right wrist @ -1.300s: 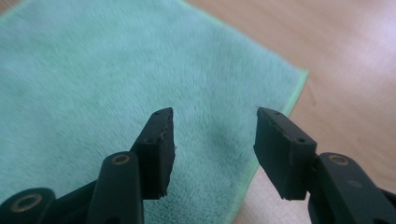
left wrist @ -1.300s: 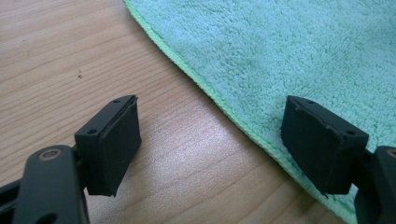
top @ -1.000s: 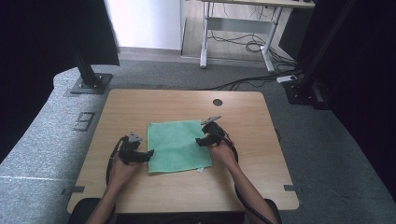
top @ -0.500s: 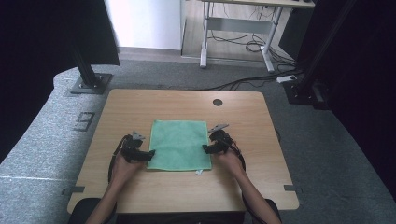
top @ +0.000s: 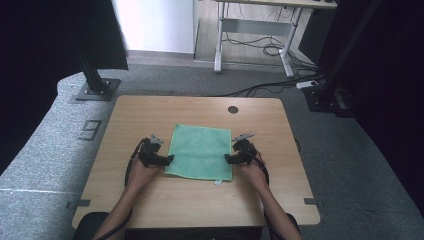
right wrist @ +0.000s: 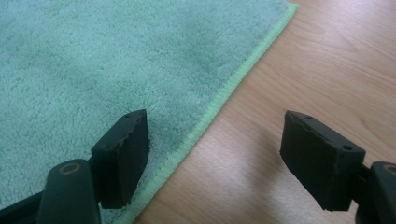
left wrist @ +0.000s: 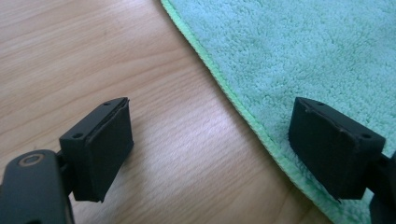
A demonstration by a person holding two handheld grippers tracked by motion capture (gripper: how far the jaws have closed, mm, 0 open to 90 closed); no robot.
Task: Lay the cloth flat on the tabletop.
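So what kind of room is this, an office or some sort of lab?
Probably a lab or recording setup, not an ordinary office. A wooden table stands on grey carpet with black frame posts bolted beside it, loose cables run under a desk behind, and a person works a green cloth with two hand-held grippers.

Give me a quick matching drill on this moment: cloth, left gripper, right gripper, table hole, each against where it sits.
Things:
1. cloth
2. left gripper
3. right gripper
4. table hole

Places:
A. open, straddling the cloth's right edge
B. far side of the table, beyond the cloth
C. flat between the grippers
D. open, straddling the cloth's left edge

Pairs: 1-C, 2-D, 3-A, 4-B
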